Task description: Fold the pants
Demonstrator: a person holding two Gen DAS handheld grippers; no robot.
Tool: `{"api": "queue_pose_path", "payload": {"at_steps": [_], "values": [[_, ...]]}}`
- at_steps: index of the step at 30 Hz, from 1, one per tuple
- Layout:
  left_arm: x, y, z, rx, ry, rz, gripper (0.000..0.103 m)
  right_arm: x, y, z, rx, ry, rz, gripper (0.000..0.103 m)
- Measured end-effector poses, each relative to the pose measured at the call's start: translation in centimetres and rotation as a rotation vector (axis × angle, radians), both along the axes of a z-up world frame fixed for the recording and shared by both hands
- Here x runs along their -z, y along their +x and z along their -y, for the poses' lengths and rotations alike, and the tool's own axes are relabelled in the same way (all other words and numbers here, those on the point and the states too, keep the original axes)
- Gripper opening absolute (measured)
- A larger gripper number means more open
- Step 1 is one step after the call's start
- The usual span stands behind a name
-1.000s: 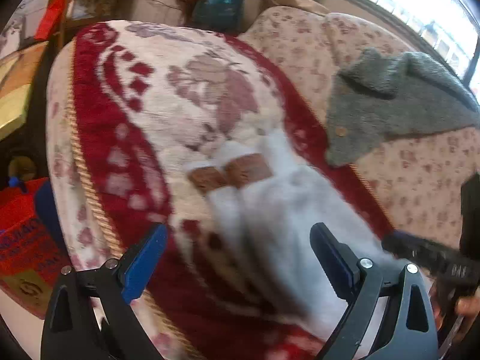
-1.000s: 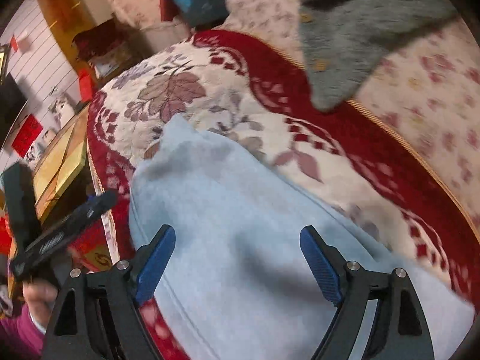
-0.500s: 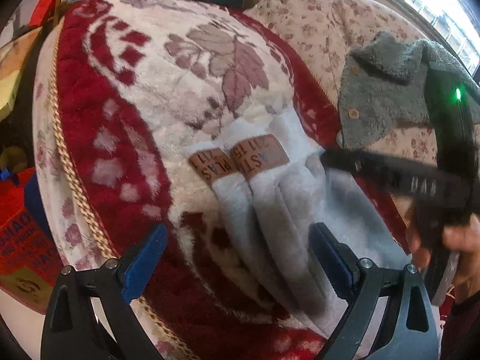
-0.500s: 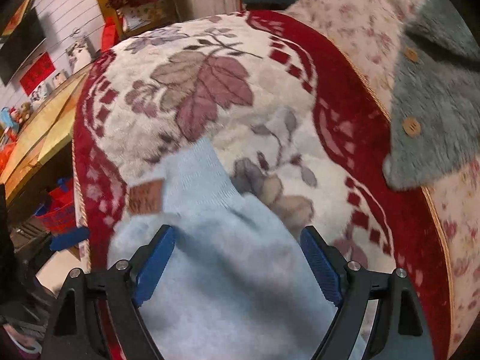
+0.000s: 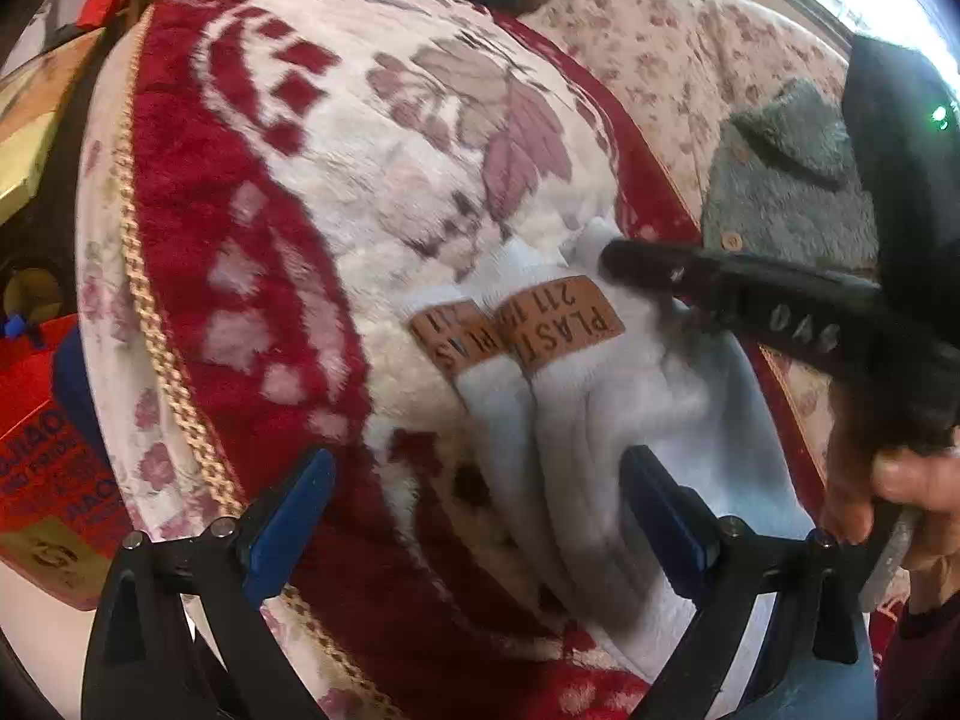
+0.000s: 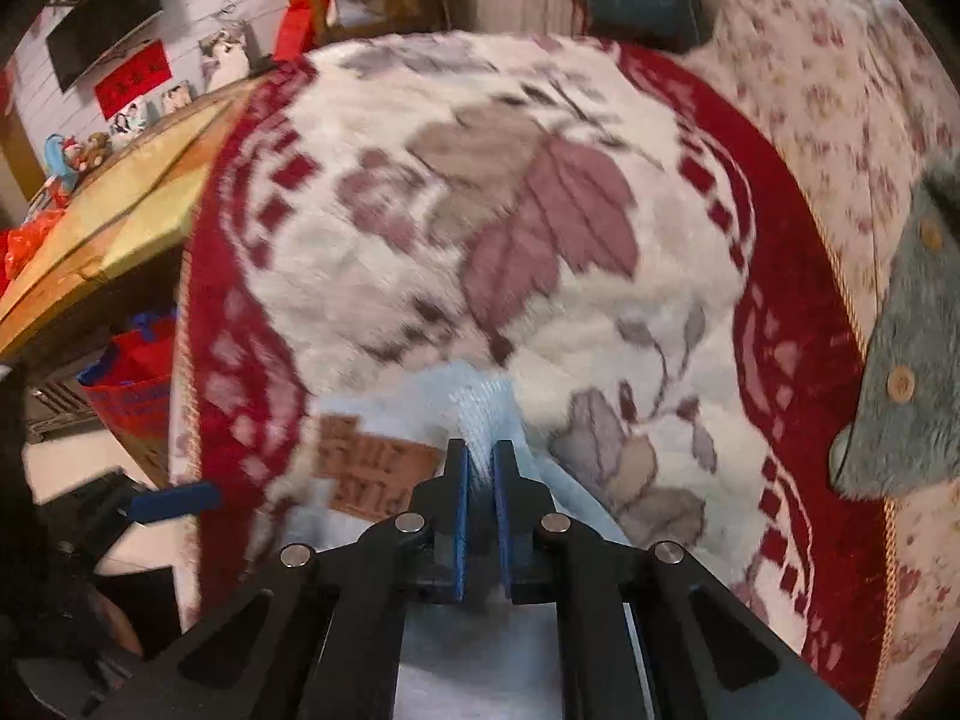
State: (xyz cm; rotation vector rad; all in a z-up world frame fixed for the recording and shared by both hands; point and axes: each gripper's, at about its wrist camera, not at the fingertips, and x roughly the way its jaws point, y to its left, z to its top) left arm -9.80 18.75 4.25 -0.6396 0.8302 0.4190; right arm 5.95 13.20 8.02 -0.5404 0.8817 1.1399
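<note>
Right gripper (image 6: 480,468) pinches the ribbed cuff of the pale blue pants (image 6: 480,648); only the left view shows the left gripper (image 5: 474,516) spread wide above their 2 brown patches (image 5: 561,324); the pants lie near the blanket's (image 5: 198,240) front edge; grey cardigan (image 5: 786,210) beyond.

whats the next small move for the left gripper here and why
Probably ease the left gripper forward and close it on the near leg cuff by the brown patches. The right gripper is already shut on the far cuff of the light blue pants, while the left is open with fabric between its fingers, so both cuffs can lift together.
</note>
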Motion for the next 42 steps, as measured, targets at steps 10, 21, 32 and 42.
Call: {"api": "queue_pose_path", "payload": {"at_steps": [10,21,32,42], "values": [[-0.5,0.2,0.3,0.004,0.032,0.006,0.096,-0.7,0.8,-1.1,0.036,0.081,-0.039,0.004],[0.2,1.0,1.6,0.084,-0.001,-0.018,0.096,0.7,5.2,5.3,0.056,0.056,-0.182,0.101],[2.9,2.7,1.7,0.063,-0.035,-0.088,0.098,6.3,4.1,-1.7,-0.019,-0.054,-0.111,0.052],[0.3,2.8,3.0,0.168,-0.056,0.063,0.026,2.8,2.5,0.0,0.000,-0.008,-0.062,0.026]]}}
